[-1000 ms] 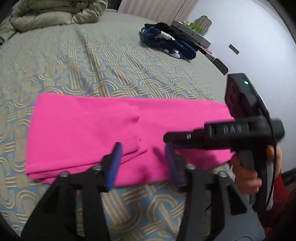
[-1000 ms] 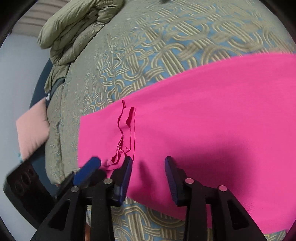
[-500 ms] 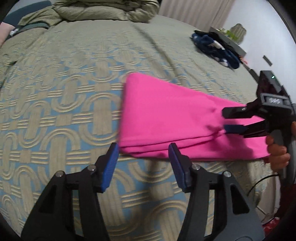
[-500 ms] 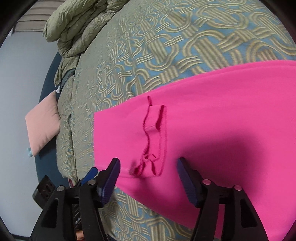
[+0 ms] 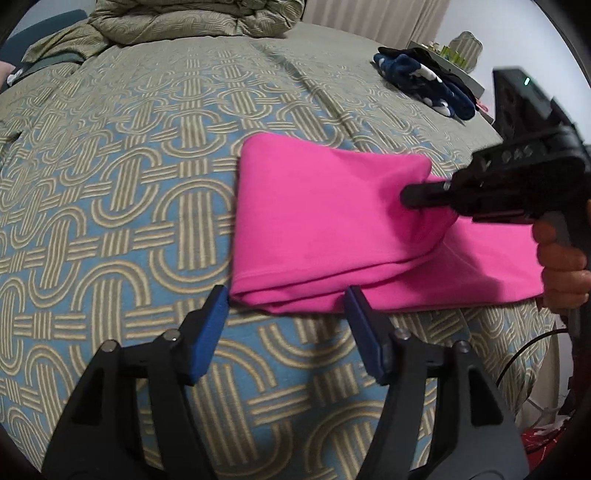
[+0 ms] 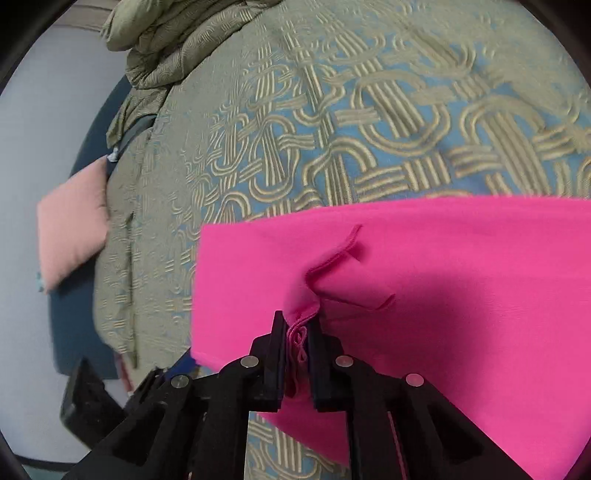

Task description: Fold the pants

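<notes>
The bright pink pants (image 5: 317,218) lie folded lengthwise on the patterned bedspread (image 5: 122,206). My left gripper (image 5: 286,308) is open, its blue pads just short of the near folded corner, touching nothing. My right gripper (image 6: 297,334) is shut on the bunched hem edge of the pants (image 6: 424,288) and lifts the top layer a little. In the left wrist view the right gripper (image 5: 413,195) comes in from the right, over the cloth, held by a hand.
A crumpled green duvet (image 5: 192,18) lies at the far end of the bed. A dark blue garment (image 5: 424,85) sits at the far right by a shelf. A pink cushion (image 6: 72,232) rests off the bed's left side. The bed's near edge lies below the pants.
My right gripper closed on the pants' hem edge, which it only straddled before, and raised it. My left gripper swung left to the near folded corner and stays open.
</notes>
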A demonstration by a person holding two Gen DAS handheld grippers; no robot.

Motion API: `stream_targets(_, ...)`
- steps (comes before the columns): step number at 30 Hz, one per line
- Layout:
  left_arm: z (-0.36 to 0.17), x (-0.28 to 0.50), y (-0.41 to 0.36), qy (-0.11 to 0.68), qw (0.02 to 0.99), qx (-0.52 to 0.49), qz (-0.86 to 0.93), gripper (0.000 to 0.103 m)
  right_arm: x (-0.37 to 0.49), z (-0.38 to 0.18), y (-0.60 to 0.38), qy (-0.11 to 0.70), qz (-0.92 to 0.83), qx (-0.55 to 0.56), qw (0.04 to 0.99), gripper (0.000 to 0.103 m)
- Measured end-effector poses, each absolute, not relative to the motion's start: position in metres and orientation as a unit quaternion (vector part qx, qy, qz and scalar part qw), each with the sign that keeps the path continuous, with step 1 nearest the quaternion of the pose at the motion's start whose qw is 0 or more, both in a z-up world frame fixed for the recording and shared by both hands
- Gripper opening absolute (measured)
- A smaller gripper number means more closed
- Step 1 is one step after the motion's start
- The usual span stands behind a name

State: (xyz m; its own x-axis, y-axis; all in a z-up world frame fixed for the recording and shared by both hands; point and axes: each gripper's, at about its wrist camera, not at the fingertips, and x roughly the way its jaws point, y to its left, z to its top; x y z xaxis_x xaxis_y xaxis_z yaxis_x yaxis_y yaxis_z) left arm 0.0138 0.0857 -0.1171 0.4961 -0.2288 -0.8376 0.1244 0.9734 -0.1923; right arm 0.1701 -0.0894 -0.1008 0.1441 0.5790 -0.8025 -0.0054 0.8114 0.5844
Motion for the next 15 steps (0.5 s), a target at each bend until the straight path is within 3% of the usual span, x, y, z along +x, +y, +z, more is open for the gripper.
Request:
stream_targets(8,-0.113,0.021,0.071,0.481,0.871,-0.040,-0.089,0.066,0.158,-0.022,-0.132,0.544,0.208,0.217,0.783,0.008)
stream_targets(15,-0.108,0.018,0.049,0.469,0.877,-0.005,-0.101,0.064,0.150,-0.035,-0.195,0.553,0.147,0.227,0.788,0.008)
